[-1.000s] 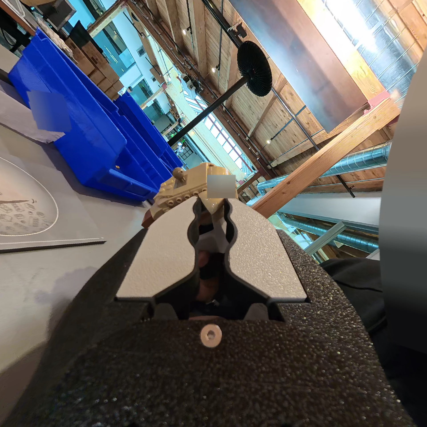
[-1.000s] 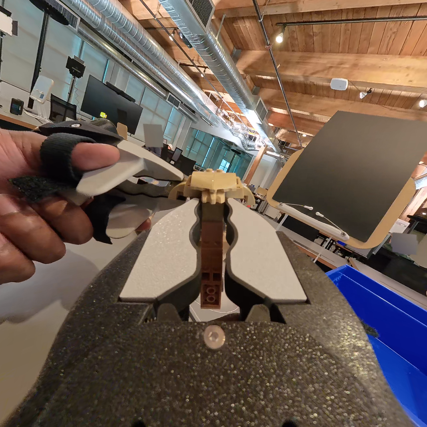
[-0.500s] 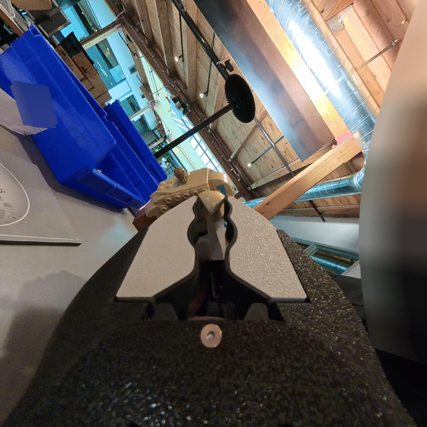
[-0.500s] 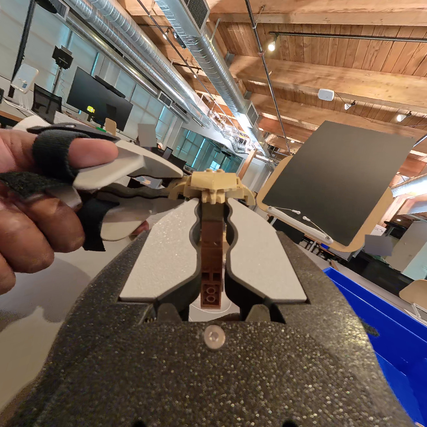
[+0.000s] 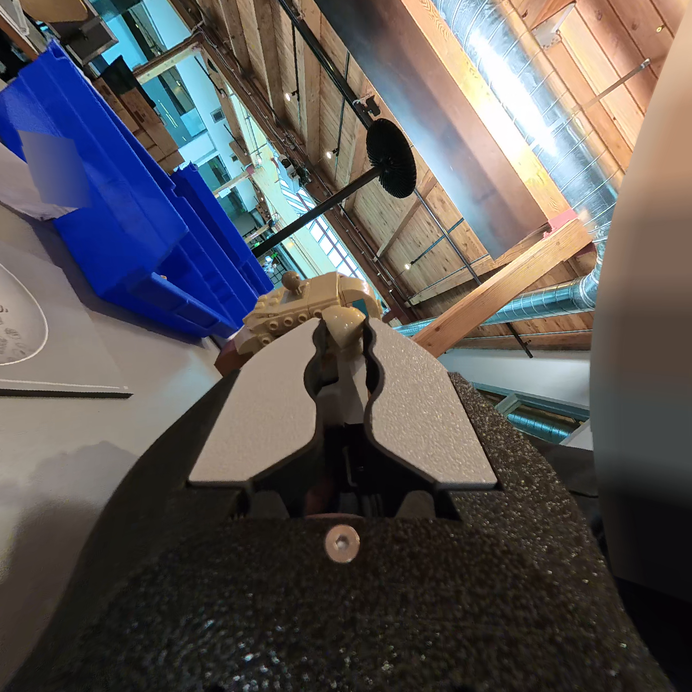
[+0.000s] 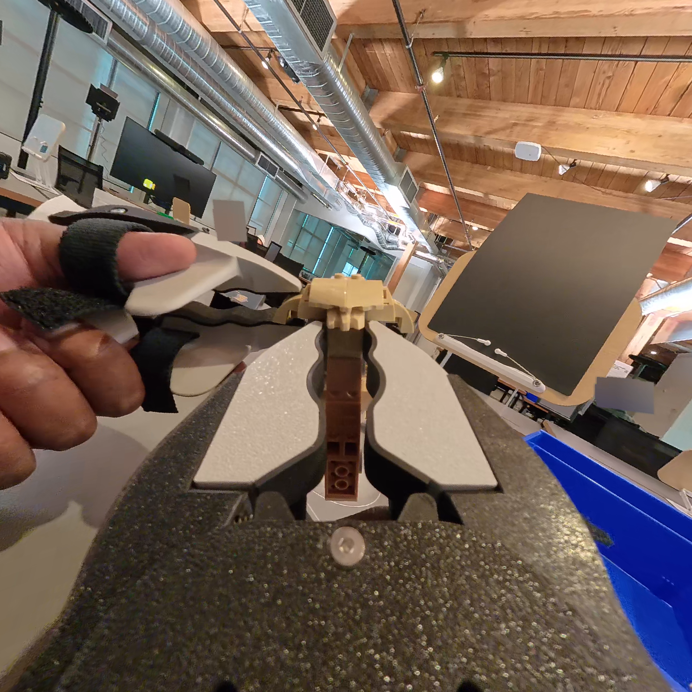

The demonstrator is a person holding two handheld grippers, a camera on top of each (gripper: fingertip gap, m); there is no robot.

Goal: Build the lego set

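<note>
Right gripper [image 6: 342, 329] clamped on the brown brick stem [image 6: 342, 419] of a tan brick model [image 6: 344, 299], pads pressed to both sides; left gripper [image 5: 342, 329] pinching a rounded tan piece [image 5: 342, 324] at that model's left edge, its fingers [image 6: 239, 325] reaching in from the left of the model; model held aloft between both; blue bins [image 5: 112, 224] left of the model, grey table [image 5: 75, 430] below; judged mid-assembly or mid-separation at that tan piece; next calls for a steady stem.

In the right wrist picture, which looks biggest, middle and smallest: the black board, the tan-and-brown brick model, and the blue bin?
1. Black board.
2. Blue bin, though the picture's edge crops it, so its rank is unsure.
3. Tan-and-brown brick model, smallest-looking despite being nearest the camera.
</note>
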